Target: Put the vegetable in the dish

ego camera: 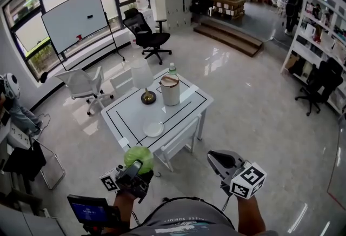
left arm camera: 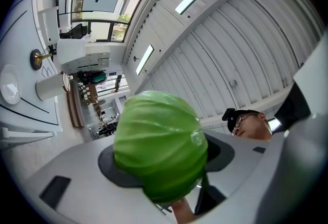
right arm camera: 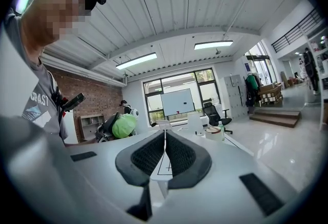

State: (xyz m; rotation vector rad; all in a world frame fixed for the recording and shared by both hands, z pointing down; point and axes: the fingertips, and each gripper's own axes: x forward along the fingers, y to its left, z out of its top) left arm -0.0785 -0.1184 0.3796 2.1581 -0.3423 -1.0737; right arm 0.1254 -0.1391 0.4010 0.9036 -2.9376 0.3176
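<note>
Cabbage in hand, dish not yet reached

The left gripper (ego camera: pixel 135 171) has its jaws clamped on a green cabbage (left arm camera: pixel 160 151), holding it up in the air in front of the person, short of the white counter (ego camera: pixel 130 113). The right gripper (right arm camera: pixel 165 154) is empty, its jaws pressed together with nothing between them. The small white dish (ego camera: pixel 153 129) sits bare near the counter's near edge, well apart from the cabbage, with a table lamp (ego camera: pixel 143 82) and a white bucket (ego camera: pixel 170 89) farther back. By my reckoning the pickup is done. What is left is the carry to the counter, lowering the cabbage onto the dish and letting go.
</note>
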